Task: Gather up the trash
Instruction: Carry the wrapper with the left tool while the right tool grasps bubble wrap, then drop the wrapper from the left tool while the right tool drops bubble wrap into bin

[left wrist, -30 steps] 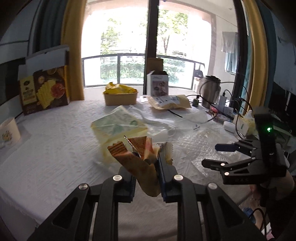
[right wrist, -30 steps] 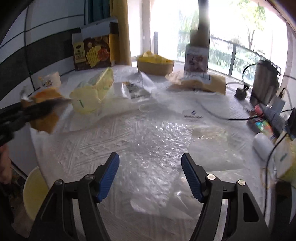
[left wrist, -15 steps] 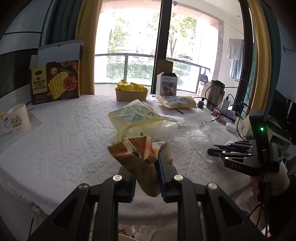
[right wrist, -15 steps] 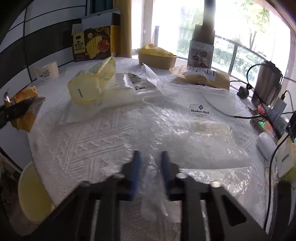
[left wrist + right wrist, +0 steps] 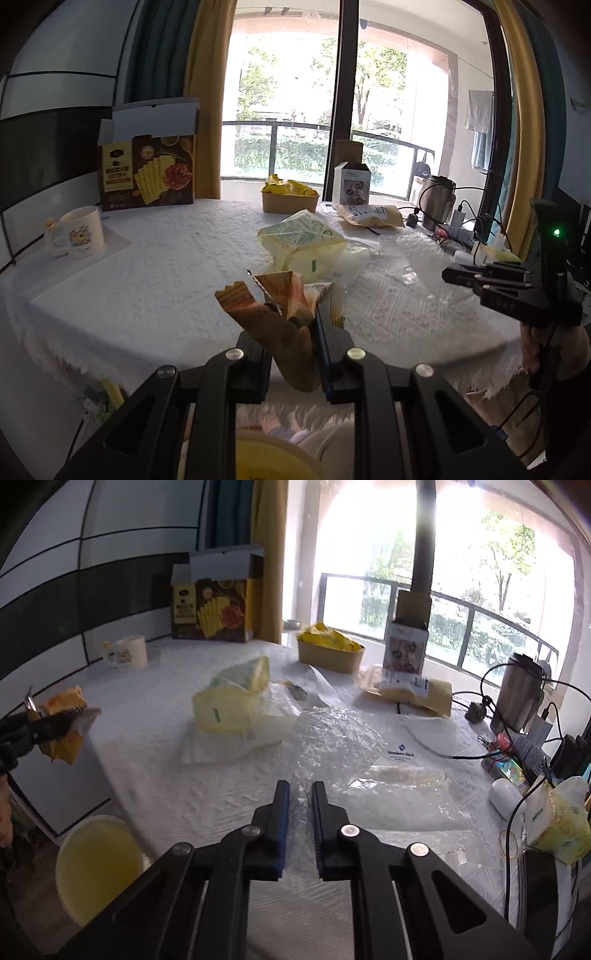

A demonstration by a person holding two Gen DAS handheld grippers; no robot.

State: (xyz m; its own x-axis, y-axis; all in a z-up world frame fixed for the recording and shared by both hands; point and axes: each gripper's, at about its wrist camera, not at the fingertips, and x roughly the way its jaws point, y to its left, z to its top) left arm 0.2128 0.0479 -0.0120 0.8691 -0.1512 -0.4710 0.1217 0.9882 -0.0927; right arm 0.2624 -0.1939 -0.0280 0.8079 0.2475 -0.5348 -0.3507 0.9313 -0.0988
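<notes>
Two pieces of trash are in hand, none visibly binned yet. The left gripper (image 5: 291, 354) has its fingers clamped on a crumpled orange-and-brown snack wrapper (image 5: 275, 317), which sticks up between them out past the counter's near edge; right below the fingers sits the round pale-yellow plastic bin (image 5: 273, 458). The right gripper (image 5: 299, 827) is closing on a crinkly sheet of clear bubble wrap (image 5: 334, 738); a fold of it is pinched between the blue pads and the rest trails forward from the fingertips over the white-clothed counter (image 5: 166, 686). From that side the bin (image 5: 98, 864) lies low and to the left of the fingers.

Beyond both sets of fingers plenty is left, I'd say: a puffy yellow-and-green plastic bag (image 5: 303, 240) on flat clear film, then a tan padded mailer (image 5: 373, 216), and farther back a brown paper tub of yellow wrappers (image 5: 290, 197). The dark cracker box (image 5: 147, 173) and white mug (image 5: 79, 232) look like keepers.
</notes>
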